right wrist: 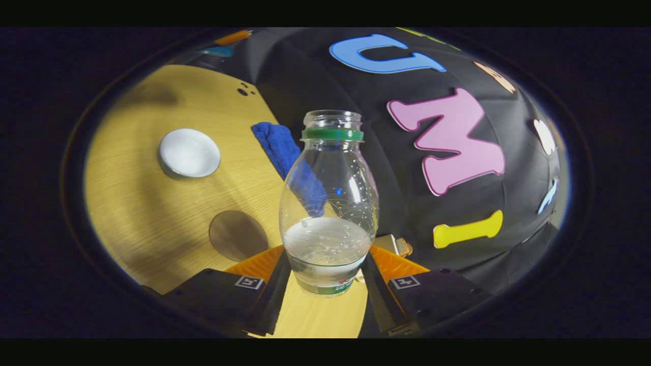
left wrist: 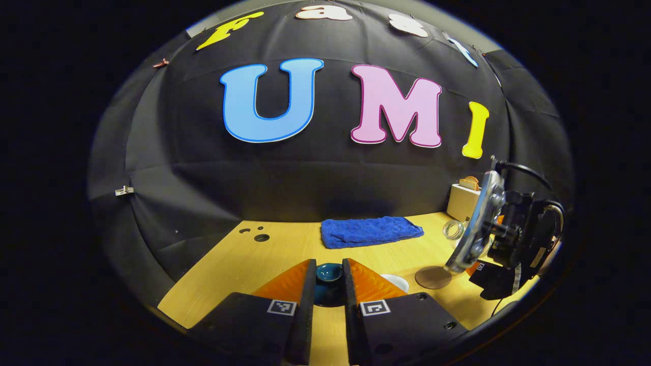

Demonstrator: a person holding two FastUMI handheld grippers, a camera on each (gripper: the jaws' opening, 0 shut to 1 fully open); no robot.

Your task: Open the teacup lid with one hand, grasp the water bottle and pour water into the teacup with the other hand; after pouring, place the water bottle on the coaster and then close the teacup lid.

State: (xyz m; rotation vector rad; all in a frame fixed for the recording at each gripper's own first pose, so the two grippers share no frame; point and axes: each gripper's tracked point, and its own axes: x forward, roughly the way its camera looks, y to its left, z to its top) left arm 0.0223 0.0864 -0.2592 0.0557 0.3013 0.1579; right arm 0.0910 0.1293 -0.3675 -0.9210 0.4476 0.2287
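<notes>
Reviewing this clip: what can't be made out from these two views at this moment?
- Left gripper view: the teal lid sits between the left gripper fingers, which hide its sides; actual contact is unclear.
- Left gripper view: the white teacup is mostly hidden behind a finger.
- Right gripper view: the water bottle base is covered by the right gripper fingers.
- Right gripper view: whether the teacup holds water is unreadable.
</notes>
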